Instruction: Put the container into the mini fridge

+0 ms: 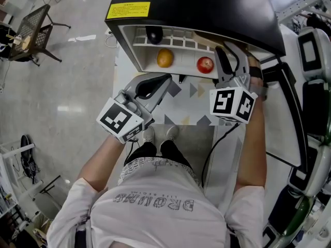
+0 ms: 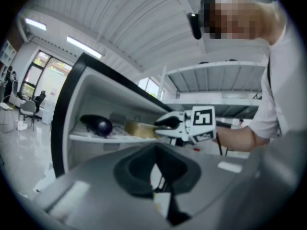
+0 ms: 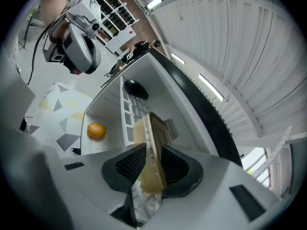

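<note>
Both jaws of the right gripper (image 3: pixel 149 163) clamped the container (image 3: pixel 153 137), held inside the fridge (image 1: pixel 196 6) at its shelf (image 3: pixel 128 110); the left gripper (image 2: pixel 154 170) hung outside, jaws nearly together and empty.

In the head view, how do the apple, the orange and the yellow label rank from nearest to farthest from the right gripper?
Measured from the right gripper, which holds the container:
1. Apple, on the fridge floor, just to its left.
2. Orange, on the same floor, farther left.
3. Yellow label, on the fridge top, at the far left corner.
</note>
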A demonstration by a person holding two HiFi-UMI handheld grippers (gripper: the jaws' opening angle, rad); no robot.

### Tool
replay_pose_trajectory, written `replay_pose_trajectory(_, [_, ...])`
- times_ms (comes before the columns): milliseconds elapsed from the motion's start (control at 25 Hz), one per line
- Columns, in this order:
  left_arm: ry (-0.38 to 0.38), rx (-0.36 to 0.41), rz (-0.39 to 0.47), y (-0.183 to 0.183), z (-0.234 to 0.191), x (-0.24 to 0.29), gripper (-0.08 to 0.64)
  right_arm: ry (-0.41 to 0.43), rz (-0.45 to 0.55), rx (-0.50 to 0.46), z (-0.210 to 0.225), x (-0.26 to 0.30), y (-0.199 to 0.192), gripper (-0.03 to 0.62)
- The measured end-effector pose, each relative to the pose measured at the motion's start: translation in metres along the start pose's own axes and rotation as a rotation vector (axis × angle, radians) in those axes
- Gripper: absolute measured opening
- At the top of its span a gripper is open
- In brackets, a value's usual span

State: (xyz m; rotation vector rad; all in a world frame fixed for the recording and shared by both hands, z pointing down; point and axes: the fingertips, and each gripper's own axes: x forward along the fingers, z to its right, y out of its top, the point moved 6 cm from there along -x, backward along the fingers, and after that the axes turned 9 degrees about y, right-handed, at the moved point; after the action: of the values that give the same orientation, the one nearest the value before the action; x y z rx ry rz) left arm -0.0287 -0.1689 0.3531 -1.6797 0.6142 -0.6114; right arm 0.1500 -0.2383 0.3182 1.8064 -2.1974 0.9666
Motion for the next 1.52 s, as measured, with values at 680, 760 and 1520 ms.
replay_pose_trajectory(680, [-0.032, 0.026, 0.002, 0.009, 0.006, -0.014, 0.008, -0.034, 0.046, 0.151, -0.009, -0.026, -0.003, 0.089])
replay_pose_trajectory(760, [-0.039, 0.032, 0.006, 0.012, 0.009, -0.018, 0.008, -0.046, 0.061, 0.186, -0.011, -0.035, -0.001, 0.072])
replay_pose_trajectory(1520, [-0.078, 0.102, 0.018, 0.030, 0.033, -0.060, 0.008, -0.093, 0.186, 0.400, -0.047, -0.107, 0.033, 0.011])
